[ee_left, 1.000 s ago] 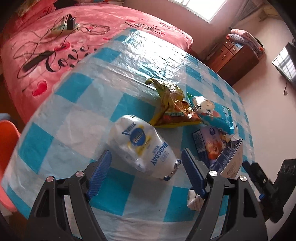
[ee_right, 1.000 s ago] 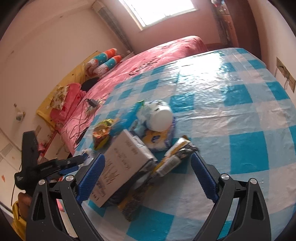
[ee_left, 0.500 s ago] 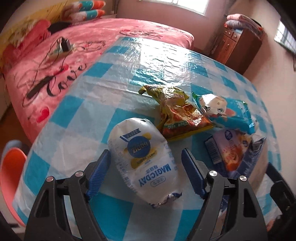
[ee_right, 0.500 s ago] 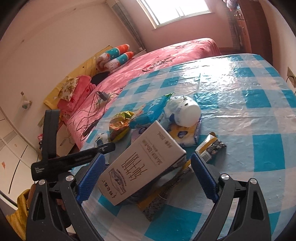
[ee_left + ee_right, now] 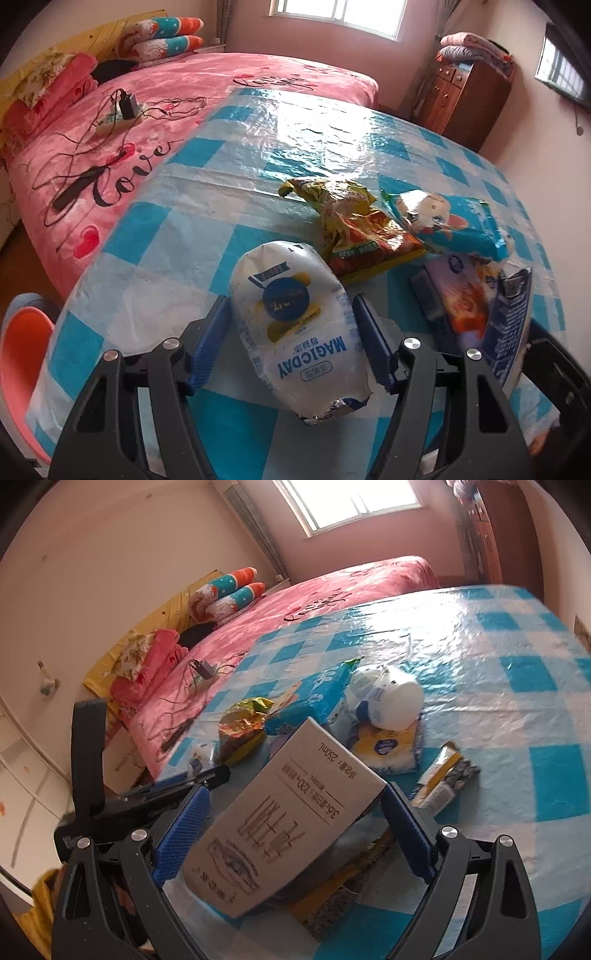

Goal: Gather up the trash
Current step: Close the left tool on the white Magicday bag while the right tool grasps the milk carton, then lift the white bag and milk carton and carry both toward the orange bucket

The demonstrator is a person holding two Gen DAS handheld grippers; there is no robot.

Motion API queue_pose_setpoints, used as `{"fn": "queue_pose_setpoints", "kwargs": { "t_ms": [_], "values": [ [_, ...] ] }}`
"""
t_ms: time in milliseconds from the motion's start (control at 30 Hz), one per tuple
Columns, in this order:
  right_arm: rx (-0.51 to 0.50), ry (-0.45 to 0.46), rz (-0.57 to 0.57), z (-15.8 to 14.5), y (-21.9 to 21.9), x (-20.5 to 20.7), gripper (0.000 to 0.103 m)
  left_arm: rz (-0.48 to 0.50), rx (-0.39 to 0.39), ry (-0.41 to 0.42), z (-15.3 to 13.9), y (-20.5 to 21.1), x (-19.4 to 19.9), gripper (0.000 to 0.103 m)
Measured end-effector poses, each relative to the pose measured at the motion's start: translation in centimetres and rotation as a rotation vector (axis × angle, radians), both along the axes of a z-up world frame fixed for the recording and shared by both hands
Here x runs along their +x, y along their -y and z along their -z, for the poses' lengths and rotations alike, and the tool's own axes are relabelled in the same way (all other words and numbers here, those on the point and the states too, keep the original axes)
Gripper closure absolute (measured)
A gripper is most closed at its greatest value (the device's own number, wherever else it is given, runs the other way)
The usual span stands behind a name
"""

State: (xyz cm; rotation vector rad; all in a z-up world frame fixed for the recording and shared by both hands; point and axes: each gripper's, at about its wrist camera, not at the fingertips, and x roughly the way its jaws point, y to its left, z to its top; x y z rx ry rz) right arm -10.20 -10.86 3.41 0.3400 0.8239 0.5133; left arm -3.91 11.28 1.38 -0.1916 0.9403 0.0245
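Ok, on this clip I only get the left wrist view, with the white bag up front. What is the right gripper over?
Observer: The right gripper is open and straddles a grey carton that lies tilted on other rubbish.
Operator: Is anything hidden from me behind the blue packet?
Observer: Yes, a white round container lies on a yellow and white tissue pack.
Operator: Any more loose trash on that side?
Observer: A yellow and black sachet lies flat on the blue checked cloth.
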Motion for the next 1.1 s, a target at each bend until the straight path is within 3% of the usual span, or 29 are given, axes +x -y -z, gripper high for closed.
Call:
{"fn": "queue_pose_setpoints", "kwargs": {
  "t_ms": [267, 333, 400, 600, 767, 1100],
  "values": [
    [-0.093, 0.026, 0.002, 0.2, -2.1, 0.3, 0.010, 0.084, -0.086, 0.002, -0.1, 0.1, -2.1, 0.035],
    [-0.121, 0.029, 0.008, 0.4, -2.5, 0.4, 0.019, 0.096, -0.096, 0.003, -0.1, -0.3, -2.5, 0.035],
    [-0.155, 0.033, 0.016, 0.5, -2.9, 0.5, 0.020, 0.108, -0.107, 0.001, -0.1, -0.5, -2.8, 0.035],
    [-0.133, 0.006, -0.015, 0.9, -4.6, 0.7, 0.020, 0.161, -0.139, 0.004, 0.1, -0.9, -4.4, 0.035],
    [-0.172, 0.013, -0.023, 0.9, -5.8, 0.6, 0.020, 0.210, -0.149, 0.015, 0.0, -0.5, -6.2, 0.035],
    [-0.270, 0.005, -0.009, 1.2, -7.5, 0.6, 0.021, 0.200, -0.175, 0.028, 0.2, -3.1, -8.1, 0.035]
  ]
}}
